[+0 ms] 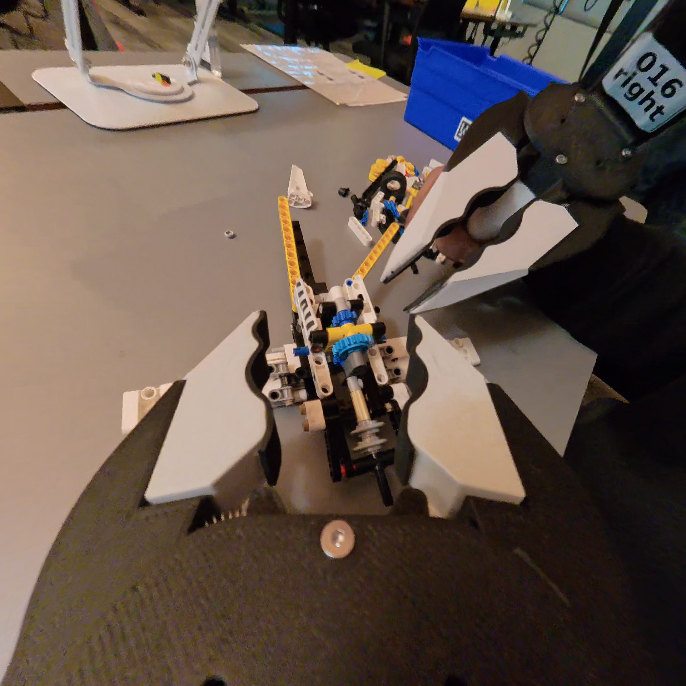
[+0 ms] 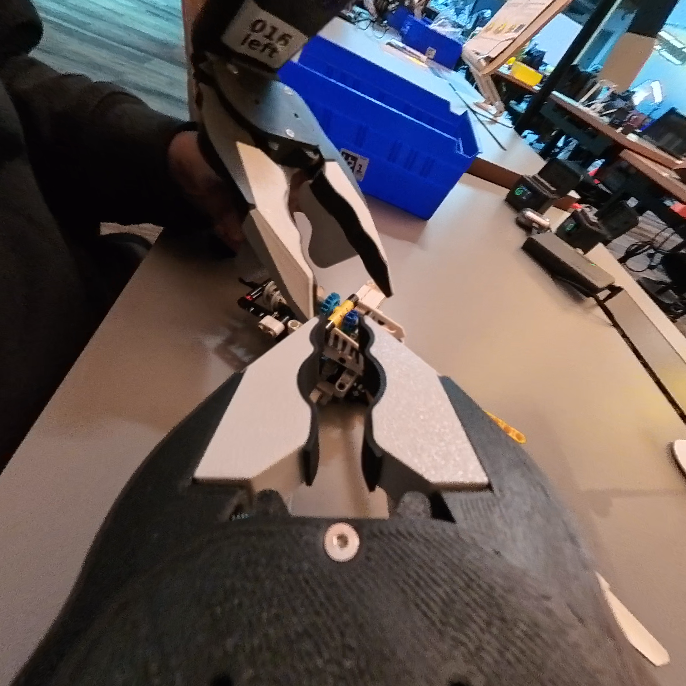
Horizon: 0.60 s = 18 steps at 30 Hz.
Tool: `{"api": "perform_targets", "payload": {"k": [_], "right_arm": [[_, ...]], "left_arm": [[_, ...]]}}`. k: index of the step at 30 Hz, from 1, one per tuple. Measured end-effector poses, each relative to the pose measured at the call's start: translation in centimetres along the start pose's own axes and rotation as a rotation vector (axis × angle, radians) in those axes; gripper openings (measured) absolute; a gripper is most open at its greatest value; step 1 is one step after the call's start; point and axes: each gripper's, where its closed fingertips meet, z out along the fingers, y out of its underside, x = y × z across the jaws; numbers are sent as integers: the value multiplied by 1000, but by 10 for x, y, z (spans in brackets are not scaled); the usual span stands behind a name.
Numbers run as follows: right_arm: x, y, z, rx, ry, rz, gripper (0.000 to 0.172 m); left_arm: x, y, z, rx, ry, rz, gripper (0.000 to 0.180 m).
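Observation:
A brick-built model (image 1: pixel 345 334) of black, white and yellow beams with blue gears lies on the grey table (image 1: pixel 111 260). My left gripper (image 1: pixel 336 319) is open wide, one finger on each side of the model's middle, with gaps showing beside the pads. The right wrist view shows it from the front (image 2: pixel 347 297), spread over the model (image 2: pixel 337 312). My right gripper (image 1: pixel 395 295) hovers just right of the model's far end with a narrow gap between its fingers. I see nothing between its fingertips. In its own view (image 2: pixel 339 324) the model shows through that gap.
A pile of loose pieces (image 1: pixel 389 189), a white panel piece (image 1: pixel 299 185) and a small grey ring (image 1: pixel 230 234) lie beyond the model. A blue bin (image 1: pixel 445 85) stands at the back right. A white stand base (image 1: pixel 148 96) and a sheet (image 1: pixel 326 74) lie behind. Black devices (image 2: pixel 568 256) sit to the right. Left and right tips are no more than a few centimetres apart.

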Motion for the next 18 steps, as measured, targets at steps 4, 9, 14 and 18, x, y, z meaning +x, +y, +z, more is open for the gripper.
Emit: {"api": "perform_targets", "payload": {"k": [4,9,14,18], "right_arm": [[0,7,2,-59,5,-49,21],[-6,19,5,-174,-72,-125,24],[-10,17,7,-278,-144,-316,25],[-6,19,6,-394,-253,-475,14]], "left_arm": [[0,13,6,-94,50,-75,69],[0,24,10,-164,28,-65,62],[1,32,15,-227,-20,25,56],[1,32,15,-227,1,7,55]]}}
